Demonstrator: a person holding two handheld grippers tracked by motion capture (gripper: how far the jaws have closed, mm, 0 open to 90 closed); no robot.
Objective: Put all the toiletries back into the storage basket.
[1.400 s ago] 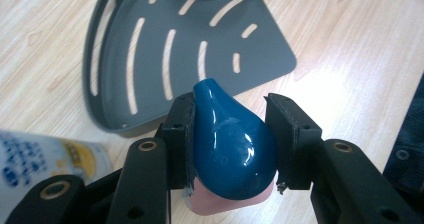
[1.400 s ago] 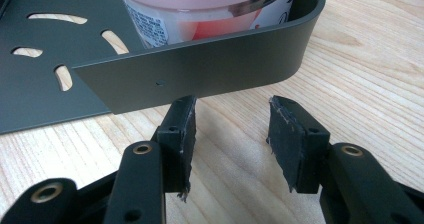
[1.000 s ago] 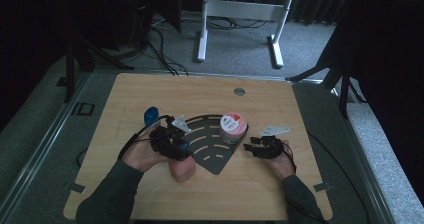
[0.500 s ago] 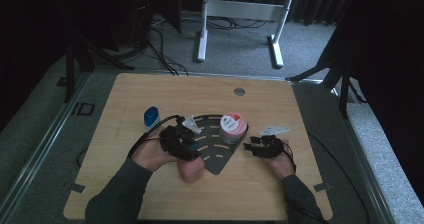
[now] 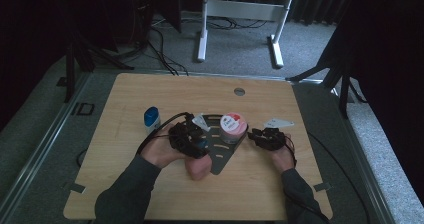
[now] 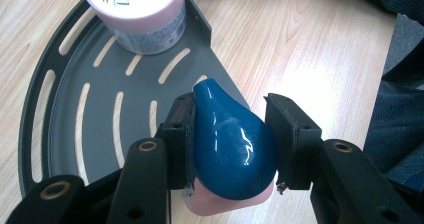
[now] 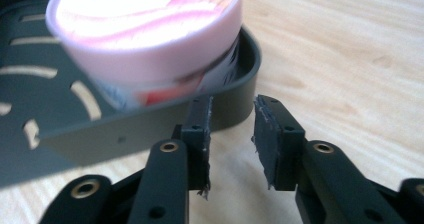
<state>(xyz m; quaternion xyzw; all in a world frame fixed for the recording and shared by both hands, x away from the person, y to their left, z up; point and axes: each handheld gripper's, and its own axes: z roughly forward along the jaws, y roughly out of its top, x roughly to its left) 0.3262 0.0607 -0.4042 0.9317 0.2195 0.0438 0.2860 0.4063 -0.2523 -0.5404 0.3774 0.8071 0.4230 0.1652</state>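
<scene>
A pink bottle [image 5: 197,168] with a glossy blue teardrop cap [image 6: 232,144] lies between the jaws of my left gripper [image 6: 230,134], which is shut on the cap. It hangs over the pointed end of a dark grey slotted wedge tray [image 5: 220,156]. A pink-lidded tub [image 5: 233,125] stands in the tray's far corner [image 6: 95,109]. In the high view my left gripper [image 5: 192,141] is at the tray's left side. My right gripper [image 5: 255,135] is at the tray's right corner. Its jaws [image 7: 231,129] stand open and hold nothing, just short of the tray wall [image 7: 150,129] and the tub [image 7: 150,34].
A small white bottle with a blue cap [image 5: 151,118] stands on the wooden table left of the tray. A round cable hole [image 5: 239,91] sits near the far edge. A white desk frame [image 5: 240,14] stands on the carpet beyond.
My left gripper has moved right with the pink bottle, from beside the small blue-capped bottle to over the tray's left side. The right gripper has stayed put.
</scene>
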